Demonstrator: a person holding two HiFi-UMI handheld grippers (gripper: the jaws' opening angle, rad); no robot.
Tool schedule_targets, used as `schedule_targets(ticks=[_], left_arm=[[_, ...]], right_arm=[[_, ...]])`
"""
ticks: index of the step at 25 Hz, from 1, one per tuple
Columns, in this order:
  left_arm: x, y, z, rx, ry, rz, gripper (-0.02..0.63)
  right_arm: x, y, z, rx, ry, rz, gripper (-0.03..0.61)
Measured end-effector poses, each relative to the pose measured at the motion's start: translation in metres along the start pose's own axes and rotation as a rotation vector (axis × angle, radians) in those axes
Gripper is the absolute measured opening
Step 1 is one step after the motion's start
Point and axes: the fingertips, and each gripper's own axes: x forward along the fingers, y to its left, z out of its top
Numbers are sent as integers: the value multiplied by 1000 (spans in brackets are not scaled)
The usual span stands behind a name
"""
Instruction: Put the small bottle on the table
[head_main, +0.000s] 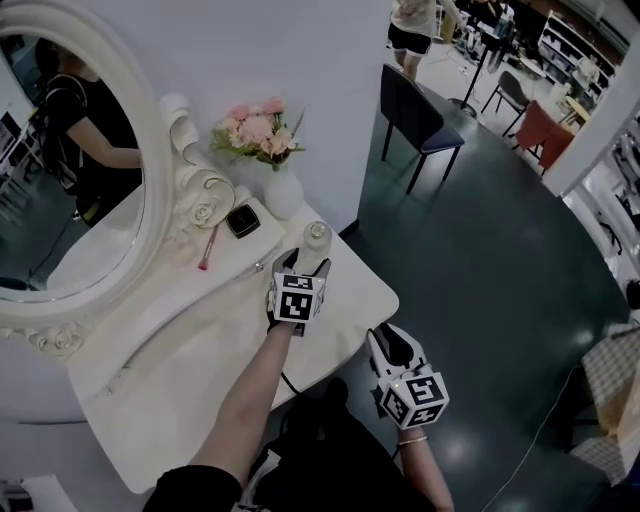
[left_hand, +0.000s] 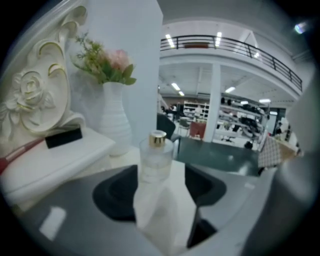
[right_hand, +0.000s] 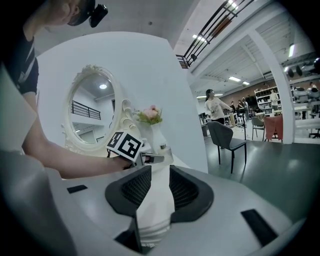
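The small clear bottle (head_main: 316, 240) with a gold cap stands upright on the white dressing table (head_main: 190, 340), near its right end. My left gripper (head_main: 303, 261) is right behind it, jaws open. In the left gripper view the bottle (left_hand: 156, 159) rises between the two dark pads, and a gap shows on each side of it. My right gripper (head_main: 389, 342) hangs off the table's front edge, lower down, with nothing in it. Its jaws (right_hand: 160, 186) stand a little apart, and beyond them I see the left gripper and the bottle (right_hand: 162, 149).
A white vase (head_main: 283, 190) of pink flowers stands just behind the bottle. A black compact (head_main: 243, 220) and a red stick (head_main: 208, 248) lie on the raised shelf under the oval mirror (head_main: 70, 170). A dark chair (head_main: 415, 120) and a person (head_main: 412, 28) are out on the floor.
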Motion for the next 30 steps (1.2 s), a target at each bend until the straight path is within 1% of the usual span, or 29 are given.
schedule_targets(ticks=[4, 8, 13, 16, 22, 30], left_arm=[[-23, 0, 2, 2, -30, 8, 259], [-50, -7, 6, -5, -62, -18, 241], [-84, -15, 12, 5, -114, -32, 198], [-102, -16, 13, 12, -136, -32, 155], [-136, -21, 7, -4, -168, -43, 104], [-172, -20, -5, -9, -190, -40, 57]], right_arm=[[-6, 7, 3, -2, -19, -6, 104], [-12, 17, 3, -7, -35, -4, 104], [-14, 29, 5, -13, -55, 3, 104], [-15, 36, 8, -20, -64, 9, 104], [-19, 44, 14, -32, -83, 10, 104], [-18, 43, 23, -48, -100, -8, 101]])
